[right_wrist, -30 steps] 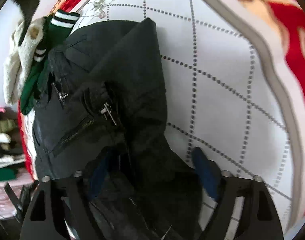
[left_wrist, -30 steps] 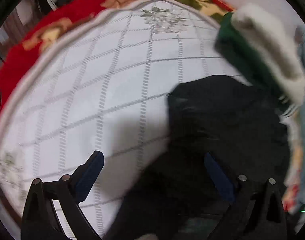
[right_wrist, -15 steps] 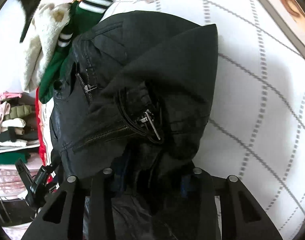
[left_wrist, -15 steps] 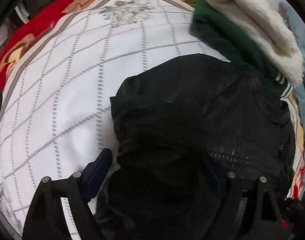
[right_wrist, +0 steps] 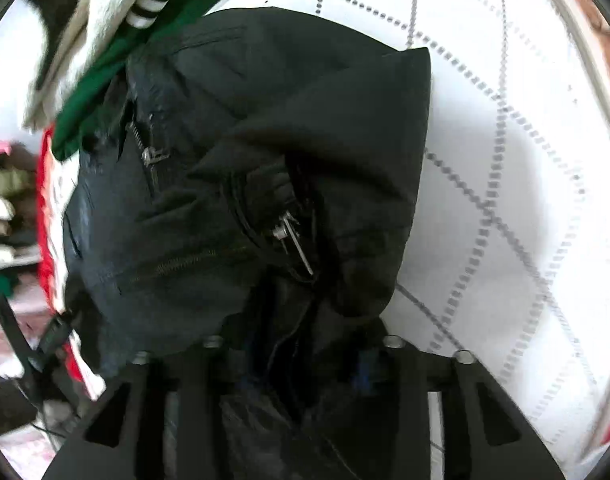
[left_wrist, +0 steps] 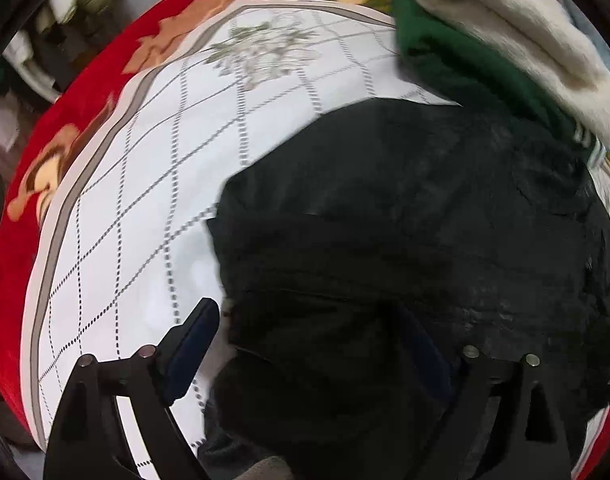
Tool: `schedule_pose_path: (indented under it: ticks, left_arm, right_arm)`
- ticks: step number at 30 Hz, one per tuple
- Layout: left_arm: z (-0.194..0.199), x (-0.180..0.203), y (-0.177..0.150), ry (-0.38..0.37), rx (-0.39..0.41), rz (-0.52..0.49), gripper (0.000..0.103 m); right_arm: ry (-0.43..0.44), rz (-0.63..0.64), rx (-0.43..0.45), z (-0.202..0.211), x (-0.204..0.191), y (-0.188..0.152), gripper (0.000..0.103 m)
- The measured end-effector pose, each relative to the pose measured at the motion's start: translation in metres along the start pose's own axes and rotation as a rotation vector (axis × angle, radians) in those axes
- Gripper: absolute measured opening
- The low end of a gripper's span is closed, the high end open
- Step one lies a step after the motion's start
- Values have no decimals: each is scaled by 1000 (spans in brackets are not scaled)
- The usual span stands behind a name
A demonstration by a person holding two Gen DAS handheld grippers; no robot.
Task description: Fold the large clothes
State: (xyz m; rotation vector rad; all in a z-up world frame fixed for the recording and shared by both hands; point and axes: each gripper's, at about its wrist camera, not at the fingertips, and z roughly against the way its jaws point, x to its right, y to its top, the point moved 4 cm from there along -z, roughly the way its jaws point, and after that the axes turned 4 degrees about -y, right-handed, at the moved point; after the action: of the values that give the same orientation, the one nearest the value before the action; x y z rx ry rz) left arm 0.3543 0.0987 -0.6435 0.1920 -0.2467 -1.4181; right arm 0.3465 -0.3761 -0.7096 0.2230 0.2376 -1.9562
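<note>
On the quilted bed cover (left_wrist: 153, 208): one black jacket (right_wrist: 265, 152), bunched, beside a green-and-cream garment (left_wrist: 485, 52).
Material: leather-like shell, thick, likely heavy and semi-stiff; smooth, may slip. Metal zipper pull (right_wrist: 293, 240) exposed.
Left gripper (left_wrist: 305, 344): fingers apart, straddling the jacket's edge.
Right gripper (right_wrist: 301, 364): fingers clamped on jacket fabric.
Suggested hold: seams or hem, away from zippers.
</note>
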Motion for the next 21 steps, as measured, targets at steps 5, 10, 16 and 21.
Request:
schedule_pose_path:
  ticks: [5, 10, 16, 21]
  left_arm:
    - [15, 8, -3, 1, -4, 6, 98]
    - [33, 3, -29, -11, -22, 17, 98]
    - [50, 1, -51, 34, -12, -67, 98]
    - [61, 14, -74, 89, -19, -125, 98]
  right_arm:
    - [-32, -22, 18, 33, 25, -43, 74]
    - [-80, -107, -103, -4, 55, -94, 18]
    - [-16, -200, -174, -5, 37, -133, 6]
    - [-137, -157, -174, -6, 53, -133, 12]
